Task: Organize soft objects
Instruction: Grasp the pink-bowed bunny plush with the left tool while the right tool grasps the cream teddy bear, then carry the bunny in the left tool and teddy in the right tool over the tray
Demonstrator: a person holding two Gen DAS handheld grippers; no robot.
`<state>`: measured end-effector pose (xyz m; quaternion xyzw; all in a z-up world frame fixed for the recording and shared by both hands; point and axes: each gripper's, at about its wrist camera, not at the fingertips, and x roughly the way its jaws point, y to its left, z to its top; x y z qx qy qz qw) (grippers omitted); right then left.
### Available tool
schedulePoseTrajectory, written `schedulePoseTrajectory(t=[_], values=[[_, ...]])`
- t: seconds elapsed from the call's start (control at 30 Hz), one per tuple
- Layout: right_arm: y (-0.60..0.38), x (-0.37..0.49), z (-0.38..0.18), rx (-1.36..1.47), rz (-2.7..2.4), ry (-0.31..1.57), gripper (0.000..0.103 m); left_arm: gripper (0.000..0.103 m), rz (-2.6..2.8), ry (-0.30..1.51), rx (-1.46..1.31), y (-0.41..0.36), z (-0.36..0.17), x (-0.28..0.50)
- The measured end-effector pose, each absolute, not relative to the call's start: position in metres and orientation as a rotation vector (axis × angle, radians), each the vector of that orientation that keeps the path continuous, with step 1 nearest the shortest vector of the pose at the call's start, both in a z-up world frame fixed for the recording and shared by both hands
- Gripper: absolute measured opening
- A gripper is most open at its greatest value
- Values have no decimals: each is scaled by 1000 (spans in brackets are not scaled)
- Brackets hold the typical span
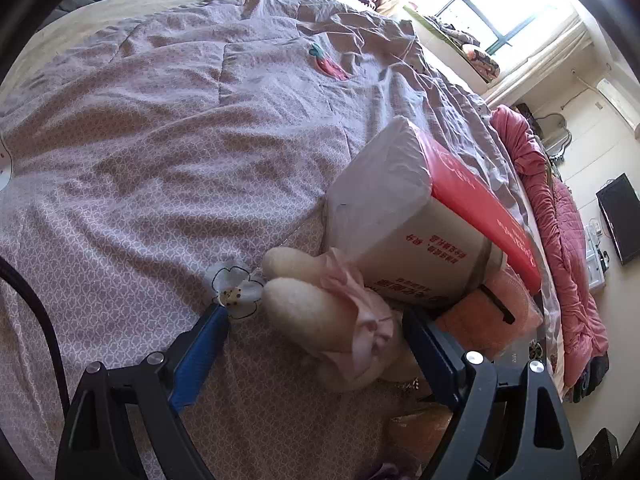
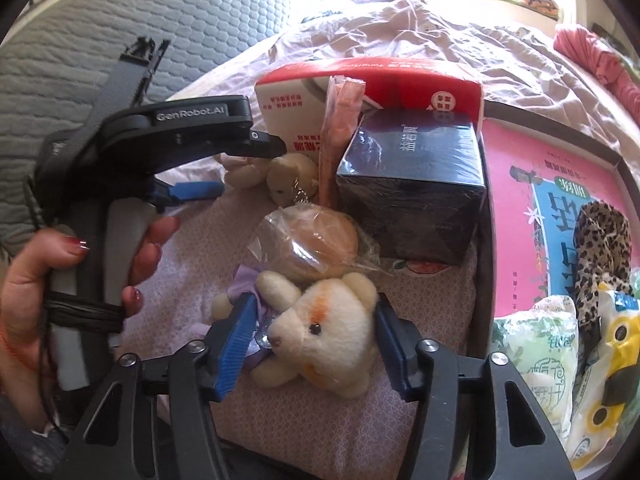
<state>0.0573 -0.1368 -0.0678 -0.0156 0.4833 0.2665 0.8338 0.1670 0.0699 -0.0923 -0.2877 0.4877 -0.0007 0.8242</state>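
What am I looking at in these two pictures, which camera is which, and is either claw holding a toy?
These are two handheld claws, each with a fisheye camera looking along its blue fingers. The left camera shows the left gripper open around a cream plush rabbit on the bedspread, beside a red and white carton; its pads do not seem to press it. The right camera shows the right gripper with its pads against the head of a white plush bear. Behind it lie a bagged bun and a dark blue box. At left, a hand holds the other claw.
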Motion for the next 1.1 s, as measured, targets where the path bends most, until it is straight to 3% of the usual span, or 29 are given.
schedulePoseTrajectory(t=[0.03,0.1,0.2,0.27,0.7,1.1], values=[[-140,57,-67,-21,568,1023,54,83,-3,1028,-629,71,-93,167],[-143,56,-65,-7,572,1022,51,54,-36,1032,-657,71,-94,167],[-146,56,-65,-1,573,1028,50,38,-88,1044,-699,70,-97,169],[-147,56,-65,2,572,1028,50,35,-108,1035,-721,71,-95,168],[-159,43,-38,-23,545,951,49,33,-88,975,-632,82,-45,148],[-199,37,13,33,439,814,49,33,-150,893,-486,47,9,126]])
